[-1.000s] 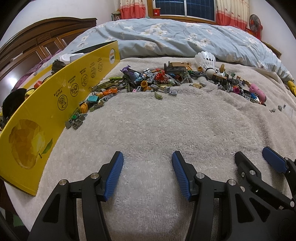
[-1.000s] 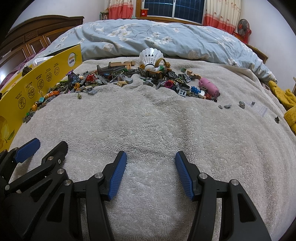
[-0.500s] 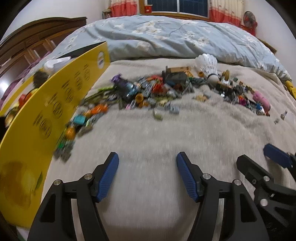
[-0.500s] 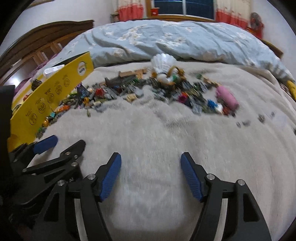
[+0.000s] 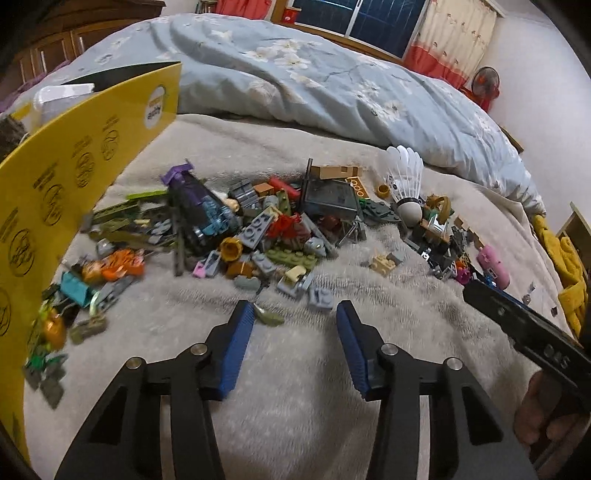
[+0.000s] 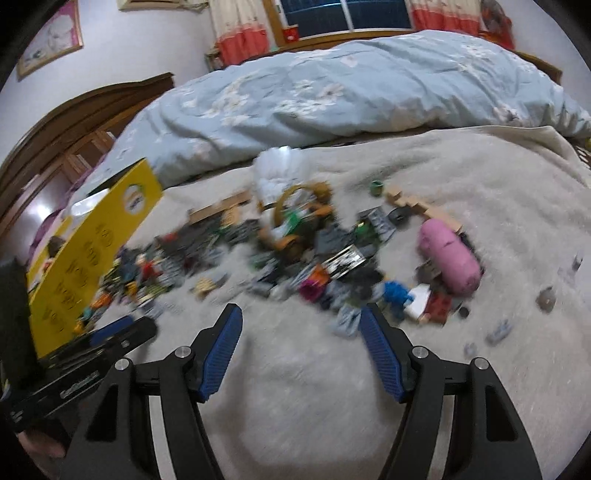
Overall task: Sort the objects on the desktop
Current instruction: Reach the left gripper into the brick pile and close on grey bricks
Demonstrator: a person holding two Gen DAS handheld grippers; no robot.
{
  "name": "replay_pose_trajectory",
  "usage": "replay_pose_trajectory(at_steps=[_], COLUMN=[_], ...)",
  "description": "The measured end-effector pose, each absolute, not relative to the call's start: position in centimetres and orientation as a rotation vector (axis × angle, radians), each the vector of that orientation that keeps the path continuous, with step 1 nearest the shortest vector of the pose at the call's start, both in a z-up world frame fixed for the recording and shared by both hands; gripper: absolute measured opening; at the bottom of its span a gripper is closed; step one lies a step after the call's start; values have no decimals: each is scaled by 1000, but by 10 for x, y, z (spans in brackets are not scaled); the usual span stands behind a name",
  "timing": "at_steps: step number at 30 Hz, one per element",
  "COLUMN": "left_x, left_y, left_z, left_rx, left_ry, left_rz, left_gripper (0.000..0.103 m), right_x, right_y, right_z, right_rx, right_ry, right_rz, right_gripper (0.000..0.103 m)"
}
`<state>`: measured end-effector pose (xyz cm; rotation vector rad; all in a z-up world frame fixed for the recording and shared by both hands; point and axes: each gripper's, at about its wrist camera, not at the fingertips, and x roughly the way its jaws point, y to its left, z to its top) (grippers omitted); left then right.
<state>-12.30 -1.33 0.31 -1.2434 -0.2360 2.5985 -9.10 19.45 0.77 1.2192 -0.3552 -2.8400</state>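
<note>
Both wrist views low, angled down, sharing toy pile (image 5: 280,229)

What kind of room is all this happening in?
Most likely a bedroom: the toy pieces lie on a blanket-covered bed with a rumpled blue floral duvet, and a curtained window behind.

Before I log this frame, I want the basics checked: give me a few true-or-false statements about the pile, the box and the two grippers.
1. The shuttlecock lies among the small pieces on the grey blanket. True.
2. The left gripper grips a brick. False: nothing is between its closing jaws; a small olive piece lies just by its left fingertip.
3. The yellow box stands to the left of the pile. True.
4. The pink toy is inside the yellow box. False: it lies on the blanket at the pile's right end.
5. The right gripper is open and empty. True.
</note>
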Motion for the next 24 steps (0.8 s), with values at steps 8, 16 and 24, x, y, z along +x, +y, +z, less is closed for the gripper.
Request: replay_pose_trajectory(at_steps=[8,16,24], left_x=[-138,-137,-119], left_y=[-6,-23,-26], left_z=[-2,-5,3], left_rx=[-1276,-1272,-1157], left_ry=[-204,-345,-388], left_rz=[2608,2633,2584], left_gripper=[48,19,18], right_x=[-113,-113,-83], right_y=[197,212,218], right_z=[-6,-9,12], right_rx=[1309,1309,1077], right_ry=[-292,-385,-453], right_rz=[-2862,-2888,-2943], right_gripper=[66,16,12])
